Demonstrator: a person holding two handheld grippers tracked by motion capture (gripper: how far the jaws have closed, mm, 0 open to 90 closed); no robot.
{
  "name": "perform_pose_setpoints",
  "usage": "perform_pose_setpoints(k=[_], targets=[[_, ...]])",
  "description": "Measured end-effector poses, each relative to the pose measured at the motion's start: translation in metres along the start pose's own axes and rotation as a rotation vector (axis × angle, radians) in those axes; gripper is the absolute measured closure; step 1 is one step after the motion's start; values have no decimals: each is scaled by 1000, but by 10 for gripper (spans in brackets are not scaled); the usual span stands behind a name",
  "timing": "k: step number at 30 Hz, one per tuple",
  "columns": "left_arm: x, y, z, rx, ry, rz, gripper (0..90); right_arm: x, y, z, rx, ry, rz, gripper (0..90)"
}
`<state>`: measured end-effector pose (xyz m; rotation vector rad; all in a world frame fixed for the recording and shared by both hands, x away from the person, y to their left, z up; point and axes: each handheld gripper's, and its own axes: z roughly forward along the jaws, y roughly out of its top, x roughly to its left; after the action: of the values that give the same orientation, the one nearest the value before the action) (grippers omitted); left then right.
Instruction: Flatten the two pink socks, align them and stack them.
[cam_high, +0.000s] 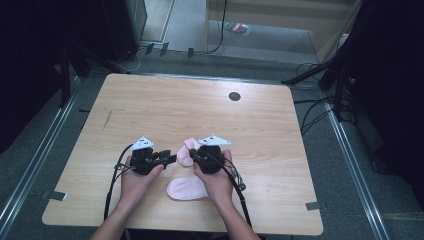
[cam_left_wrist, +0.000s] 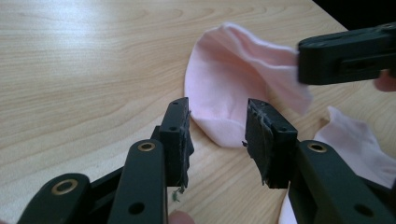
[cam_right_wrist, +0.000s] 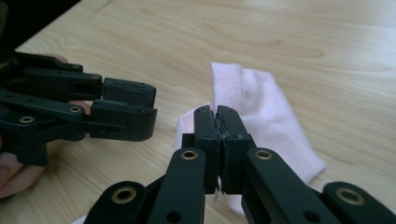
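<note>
Sock (pink) pinched in right tongs, beside parted left tongs.

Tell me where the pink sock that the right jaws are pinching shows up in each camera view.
High view: the pinched pink sock sits near the table's front middle, between the two grippers.
Left gripper view: upper centre, beyond the open jaws, its edge under the right gripper.
Right gripper view: centre, rising behind the shut jaws.
Shared landmark: the second pink sock lying flat nearby.
</note>
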<state>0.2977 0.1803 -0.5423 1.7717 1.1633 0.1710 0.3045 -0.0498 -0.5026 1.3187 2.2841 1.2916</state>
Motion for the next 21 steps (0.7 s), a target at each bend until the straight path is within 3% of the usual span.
perform_pose_setpoints(k=[3, 8, 12, 15, 19, 21], targets=[[-2, 1, 4, 7, -2, 4, 577, -8, 3, -9, -19, 23, 41, 889], [-5, 0, 10, 31, 17, 9, 543, -32, 10, -22, -62, 44, 157, 889], [-3, -1, 11, 41, 29, 10, 543, -66, 10, -26, -82, 42, 279, 884], [-2, -1, 11, 42, 41, 4, 543, -89, 8, -25, -71, 53, 331, 875], [0, 0, 11, 35, 56, -9, 543, -115, 4, -22, -51, -17, 347, 851], [1, 1, 10, 36, 74, -10, 543, -127, 0, -22, -65, -65, 357, 756]])
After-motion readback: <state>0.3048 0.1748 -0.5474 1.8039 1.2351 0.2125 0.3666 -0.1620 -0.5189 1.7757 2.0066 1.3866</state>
